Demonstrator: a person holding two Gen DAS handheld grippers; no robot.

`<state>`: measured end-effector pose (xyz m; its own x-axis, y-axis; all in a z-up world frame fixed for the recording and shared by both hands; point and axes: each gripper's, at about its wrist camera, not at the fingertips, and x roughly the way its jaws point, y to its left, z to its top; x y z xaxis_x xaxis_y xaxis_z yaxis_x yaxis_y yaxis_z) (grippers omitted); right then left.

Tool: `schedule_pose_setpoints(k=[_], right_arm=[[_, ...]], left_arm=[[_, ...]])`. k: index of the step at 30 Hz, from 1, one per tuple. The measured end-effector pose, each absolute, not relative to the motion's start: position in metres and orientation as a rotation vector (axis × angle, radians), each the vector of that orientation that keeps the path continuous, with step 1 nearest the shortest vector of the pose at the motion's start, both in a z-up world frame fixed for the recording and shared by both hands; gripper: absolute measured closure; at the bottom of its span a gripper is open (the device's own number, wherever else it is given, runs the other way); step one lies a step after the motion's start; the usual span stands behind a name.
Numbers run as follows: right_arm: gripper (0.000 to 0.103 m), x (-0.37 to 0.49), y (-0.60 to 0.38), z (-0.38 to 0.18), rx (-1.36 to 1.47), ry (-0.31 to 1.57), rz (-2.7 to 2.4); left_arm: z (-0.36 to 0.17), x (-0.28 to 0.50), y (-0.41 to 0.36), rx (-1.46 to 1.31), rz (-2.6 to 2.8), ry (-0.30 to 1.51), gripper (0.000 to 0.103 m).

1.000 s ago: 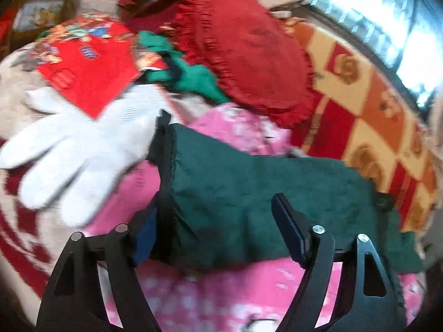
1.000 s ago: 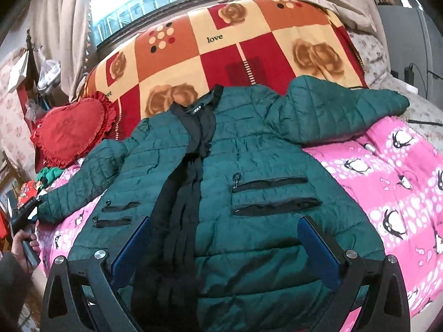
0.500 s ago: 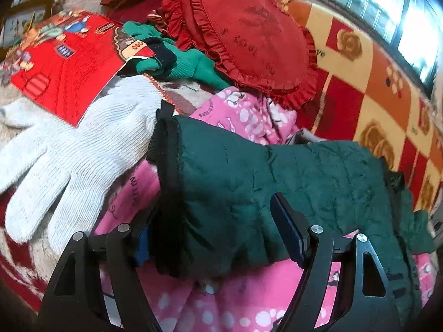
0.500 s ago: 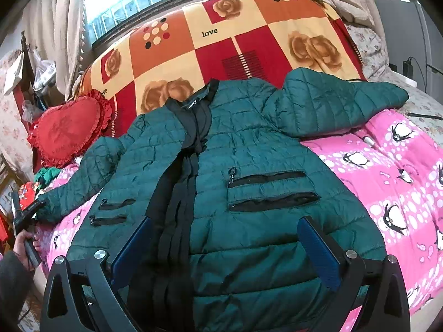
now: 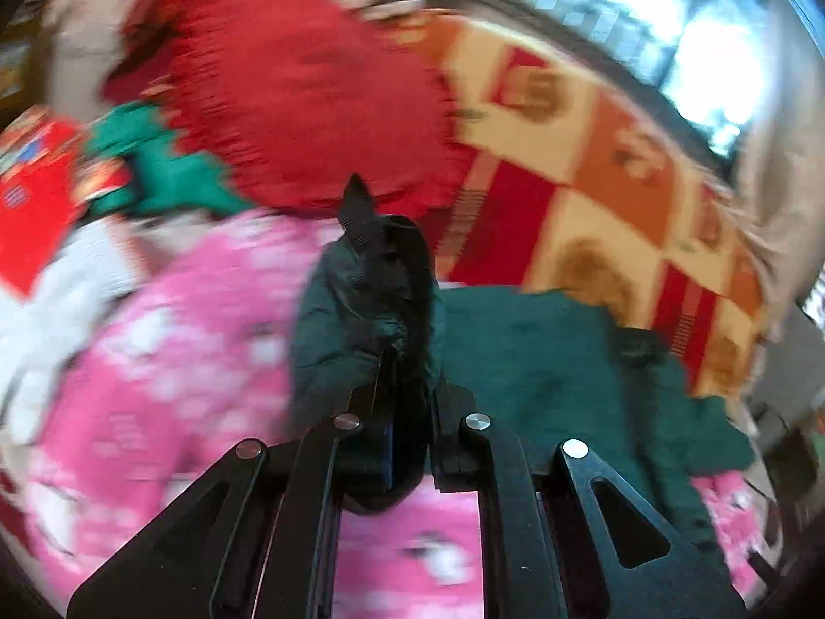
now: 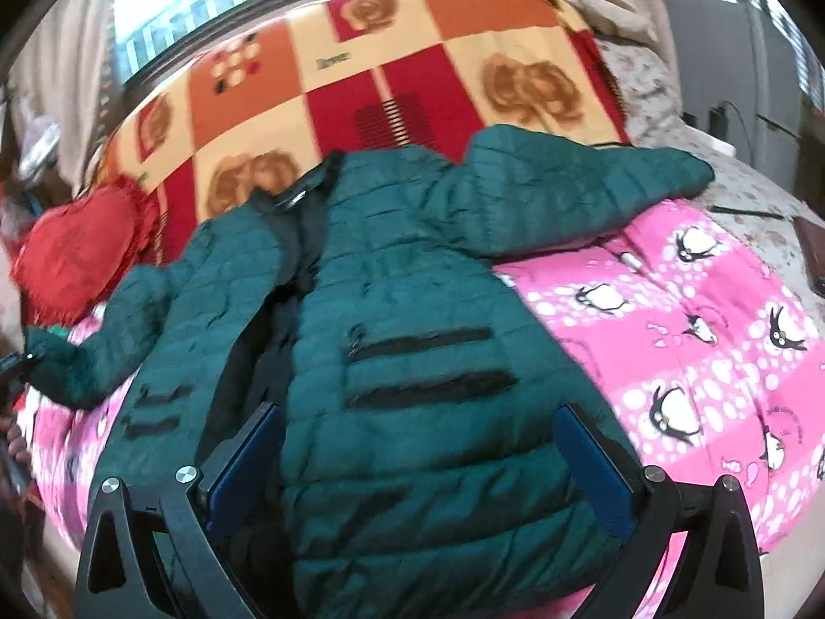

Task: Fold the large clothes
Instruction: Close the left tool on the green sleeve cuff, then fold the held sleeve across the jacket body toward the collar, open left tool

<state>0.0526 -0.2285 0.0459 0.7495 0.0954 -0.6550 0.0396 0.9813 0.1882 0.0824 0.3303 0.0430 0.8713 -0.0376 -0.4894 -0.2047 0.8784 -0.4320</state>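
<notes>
A dark green quilted jacket (image 6: 412, 361) lies front up and spread on the pink penguin blanket (image 6: 696, 335). Its left sleeve (image 6: 103, 340) reaches to the bed's left edge, its other sleeve (image 6: 567, 196) lies out to the right. My left gripper (image 5: 407, 361) is shut on that left sleeve's cuff (image 5: 371, 289), which is bunched and lifted between the fingers. The left gripper also shows at the far left of the right wrist view (image 6: 13, 366). My right gripper (image 6: 417, 459) is open, its fingers either side of the jacket's lower front.
A red heart cushion (image 5: 309, 82) and a red, orange and cream checked blanket (image 6: 361, 67) lie at the bed's head under a window. A white glove (image 5: 46, 299), green gloves (image 5: 165, 165) and a red printed bag (image 5: 31, 206) lie left of the sleeve.
My left gripper has closed on the sleeve cuff and lifted it, with the view swinging fast. My right gripper has moved lower and closer over the jacket's hem, still open.
</notes>
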Motion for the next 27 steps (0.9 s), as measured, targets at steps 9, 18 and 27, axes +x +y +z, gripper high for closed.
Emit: schedule_pose_setpoints(k=[9,18,27], right_arm=[[0.000,0.097,-0.237,0.019,0.192,0.750,-0.082],[0.000,0.098,-0.244,0.018,0.190,0.709,-0.119],[0.000,0.114,-0.225,0.010,0.109,0.713,-0.077]], left_arm=[[0.078,0.178,0.186,-0.490,-0.189,0.509,0.095],[0.042,0.252,0.098,-0.511,-0.331,0.598,0.095],[-0.018,0.294,0.054,-0.466,-0.388,0.742,0.095]])
